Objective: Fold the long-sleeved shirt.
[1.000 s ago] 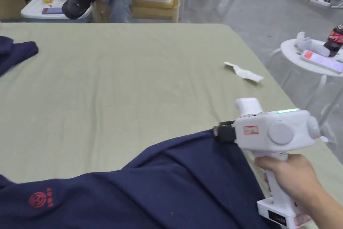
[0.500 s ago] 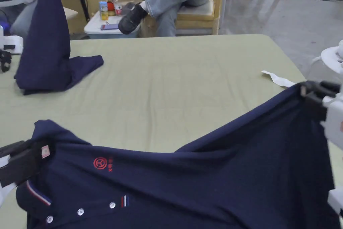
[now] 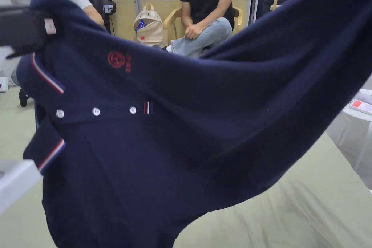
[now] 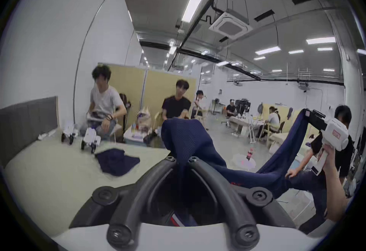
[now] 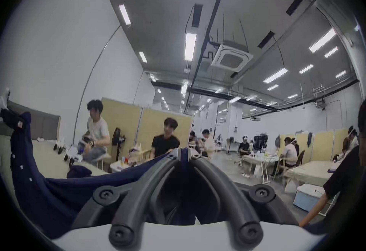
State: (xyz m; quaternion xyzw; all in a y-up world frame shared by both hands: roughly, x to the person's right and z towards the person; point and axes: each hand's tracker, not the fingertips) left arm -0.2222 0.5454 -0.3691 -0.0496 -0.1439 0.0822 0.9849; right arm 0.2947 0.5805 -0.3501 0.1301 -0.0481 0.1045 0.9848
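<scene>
Above green table (image 3: 308, 205): both claws clamp navy shirt (image 3: 174, 143), red chest logo (image 3: 116, 59).

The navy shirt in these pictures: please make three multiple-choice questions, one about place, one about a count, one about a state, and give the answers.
1. Where is the navy shirt?
A. Flat on the table
B. Held up in the air above the table
C. On a chair

2. How many white buttons show on its placket in the head view?
A. One
B. Three
C. Five

3. What state is the left tool in?
A. Open and free
B. Lying on the table
C. Shut on the shirt

Answers:
1 B, the green table shows beneath the hanging cloth.
2 B, three buttons sit in a row.
3 C, cloth bulges out between its closed jaws.
</scene>
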